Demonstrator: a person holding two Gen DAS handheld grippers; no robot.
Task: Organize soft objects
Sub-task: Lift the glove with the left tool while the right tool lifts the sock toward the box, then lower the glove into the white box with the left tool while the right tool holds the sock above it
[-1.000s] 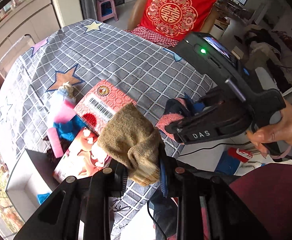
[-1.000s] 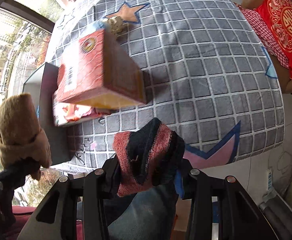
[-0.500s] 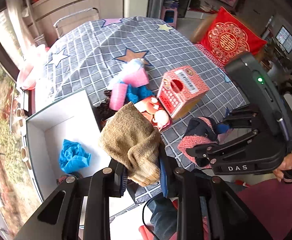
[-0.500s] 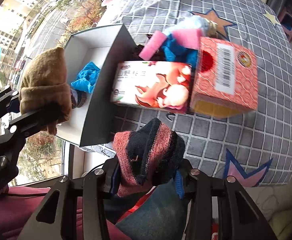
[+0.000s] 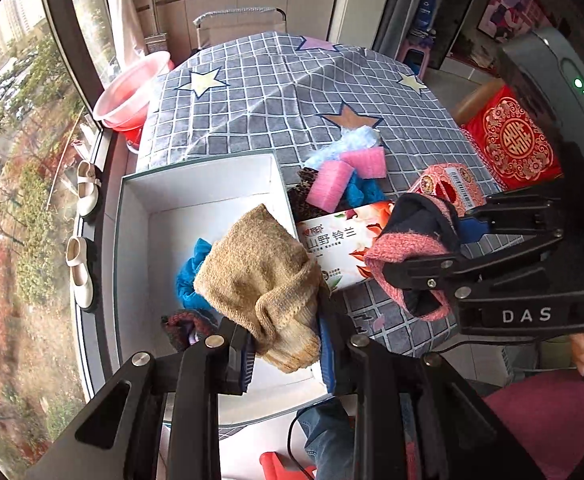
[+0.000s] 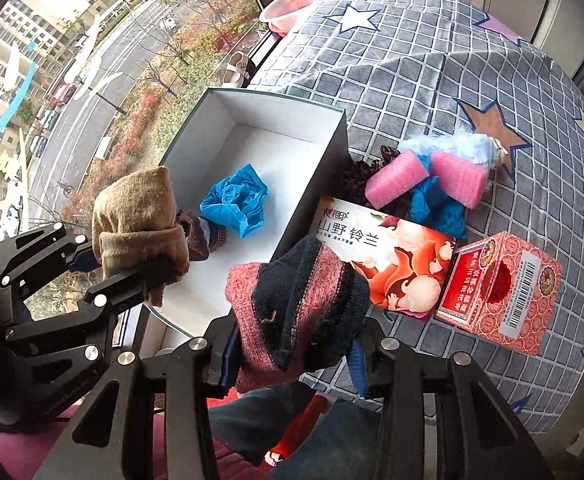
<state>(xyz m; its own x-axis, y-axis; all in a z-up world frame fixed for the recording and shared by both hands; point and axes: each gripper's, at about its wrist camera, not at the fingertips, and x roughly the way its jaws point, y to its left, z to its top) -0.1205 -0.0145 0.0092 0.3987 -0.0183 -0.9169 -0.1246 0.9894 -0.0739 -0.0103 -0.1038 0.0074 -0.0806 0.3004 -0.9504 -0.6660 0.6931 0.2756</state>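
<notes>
My left gripper is shut on a tan knitted sock, held above the near end of a white open box; it also shows in the right wrist view. My right gripper is shut on a pink and navy sock, held beside the box's near right corner; it shows in the left wrist view. In the box lie a blue crumpled cloth and a dark striped sock.
A flowered tissue pack and a red carton lie right of the box. Pink foam rolls, blue cloth and a light blue fluffy item sit behind them. A pink basin stands at the window sill.
Both grippers swung left with their socks, from the table's right side to over and beside the white box, which now fills the view.
</notes>
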